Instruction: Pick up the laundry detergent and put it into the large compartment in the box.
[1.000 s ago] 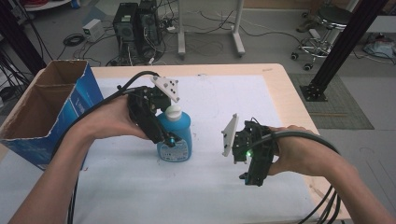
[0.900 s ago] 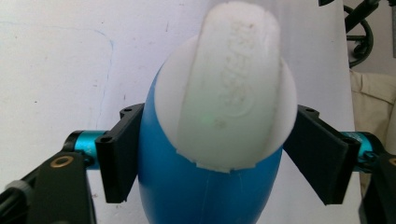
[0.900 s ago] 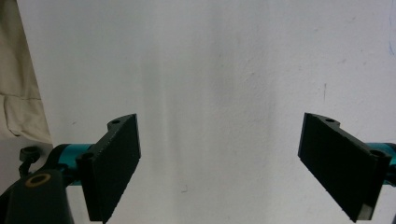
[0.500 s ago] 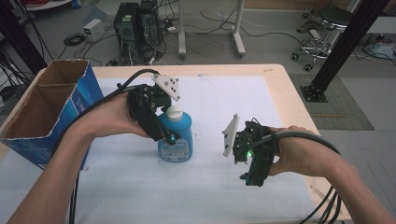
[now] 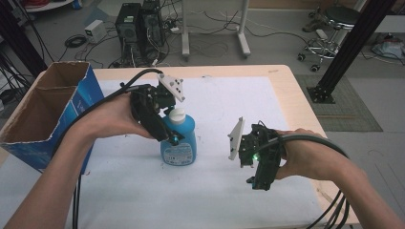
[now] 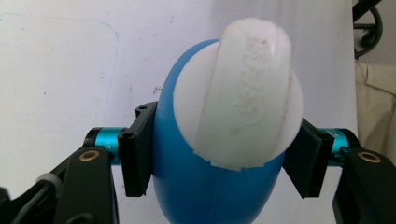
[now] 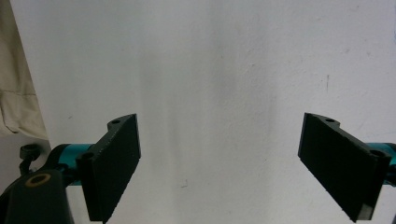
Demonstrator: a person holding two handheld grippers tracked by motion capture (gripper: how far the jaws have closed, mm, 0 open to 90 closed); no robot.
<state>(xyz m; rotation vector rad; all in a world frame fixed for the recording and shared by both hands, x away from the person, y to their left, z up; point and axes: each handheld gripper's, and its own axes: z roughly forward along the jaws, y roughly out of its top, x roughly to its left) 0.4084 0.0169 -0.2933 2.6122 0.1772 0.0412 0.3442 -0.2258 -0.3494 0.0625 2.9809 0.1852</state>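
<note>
blue bottle [image 6: 201, 186] | base cut off | left gripper [image 6: 219, 158] jaws just closed on it

The left gripper [image 6: 219, 161] has just closed its jaws onto the sides of the blue bottle [image 6: 205, 186], now clamped between them.

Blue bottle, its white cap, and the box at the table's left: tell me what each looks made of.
Blue bottle: probably plastic, smooth with a slight sheen and a faint moulding seam down its body.
White cap: likely matte plastic, with raised lettering moulded into its top.
Box: cardboard by the look, raw brown inside and printed blue outside, with thin bent flaps at its open top.
</note>
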